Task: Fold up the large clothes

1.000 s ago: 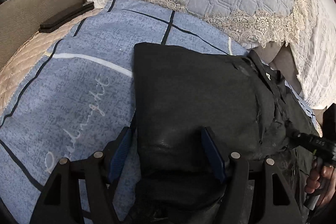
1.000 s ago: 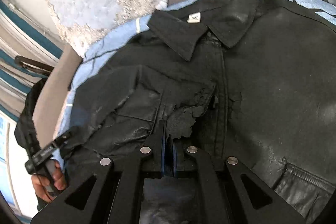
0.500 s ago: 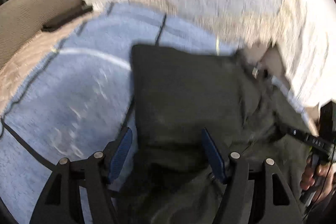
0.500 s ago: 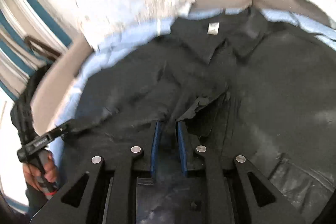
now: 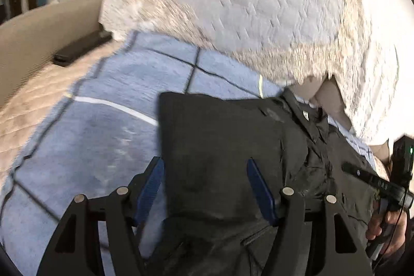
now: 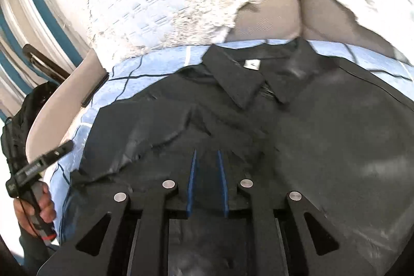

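Hovering over the black jacket (image 6: 323, 146) spread on the bed (image 5: 108, 136), collar farthest from us, we keep our left hand-held gripper (image 5: 205, 188) parted astride its folded edge, our right hand-held gripper (image 6: 207, 180) slightly parted, empty.

bright daylight, blown highlights, motion blur, fisheye bending

The jacket (image 6: 297, 146) lies flat on the blanket (image 5: 103, 126), collar (image 6: 245, 79) at twelve o'clock, toward the pillows (image 5: 258, 12) behind it. Blanket runs out at nine o'clock. The left gripper (image 5: 204, 188) straddles the jacket's nine-o'clock edge; the right gripper (image 6: 207, 183) sits over its middle, at six o'clock from the collar.
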A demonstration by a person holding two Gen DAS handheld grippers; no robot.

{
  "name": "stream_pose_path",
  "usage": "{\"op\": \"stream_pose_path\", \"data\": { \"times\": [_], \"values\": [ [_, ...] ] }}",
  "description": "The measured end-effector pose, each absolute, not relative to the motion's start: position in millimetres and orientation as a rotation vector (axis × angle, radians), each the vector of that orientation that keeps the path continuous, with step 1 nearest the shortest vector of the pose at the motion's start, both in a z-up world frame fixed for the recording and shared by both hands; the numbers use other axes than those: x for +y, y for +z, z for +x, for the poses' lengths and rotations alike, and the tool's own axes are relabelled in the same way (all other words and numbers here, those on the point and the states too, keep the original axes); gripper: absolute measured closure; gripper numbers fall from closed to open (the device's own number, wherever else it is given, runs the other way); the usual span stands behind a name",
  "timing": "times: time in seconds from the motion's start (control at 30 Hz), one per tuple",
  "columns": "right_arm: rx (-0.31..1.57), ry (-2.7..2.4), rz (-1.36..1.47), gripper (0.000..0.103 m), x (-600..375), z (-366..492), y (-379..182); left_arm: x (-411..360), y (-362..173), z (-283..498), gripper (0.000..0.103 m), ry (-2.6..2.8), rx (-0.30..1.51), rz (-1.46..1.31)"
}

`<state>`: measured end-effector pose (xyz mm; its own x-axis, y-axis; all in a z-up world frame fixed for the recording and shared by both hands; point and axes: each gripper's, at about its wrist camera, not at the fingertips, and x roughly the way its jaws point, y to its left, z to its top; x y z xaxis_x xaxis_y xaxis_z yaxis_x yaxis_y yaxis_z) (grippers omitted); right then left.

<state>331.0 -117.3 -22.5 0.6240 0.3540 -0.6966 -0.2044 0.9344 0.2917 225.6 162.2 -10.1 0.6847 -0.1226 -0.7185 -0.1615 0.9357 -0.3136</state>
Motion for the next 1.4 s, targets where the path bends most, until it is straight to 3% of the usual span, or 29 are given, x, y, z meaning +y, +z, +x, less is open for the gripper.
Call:
{"op": "stream_pose_path", "data": {
  "times": [0.17, 0.43, 0.6, 0.83, 0.97, 1.0, 1.4],
  "values": [
    [0.957, 0.298, 0.189, 0.086, -110, 373, -63, 142, -51, 243, 0.034, 0.075, 0.930, -0.216],
    [0.873, 0.331, 0.136, 0.086, -107, 322, -35, 147, -31, 208, 0.035, 0.058, 0.886, -0.241],
    [0.946, 0.338, 0.113, 0.086, -109, 320, -70, 132, -51, 208, 0.033, 0.079, 0.962, -0.142],
    [0.886, 0.328, 0.125, 0.085, -122, 284, -37, 134, -22, 187, 0.034, 0.067, 0.897, -0.218],
    [0.830, 0.317, 0.133, 0.059, -142, 241, -20, 127, -4, 167, 0.034, 0.036, 0.837, -0.230],
    [0.820, 0.309, 0.141, 0.056, -151, 229, -18, 123, -3, 163, 0.034, 0.033, 0.838, -0.236],
    [0.802, 0.093, 0.292, 0.051, -279, 167, -25, 45, -15, 153, 0.034, -0.091, 0.859, -0.129]
  ]
}}
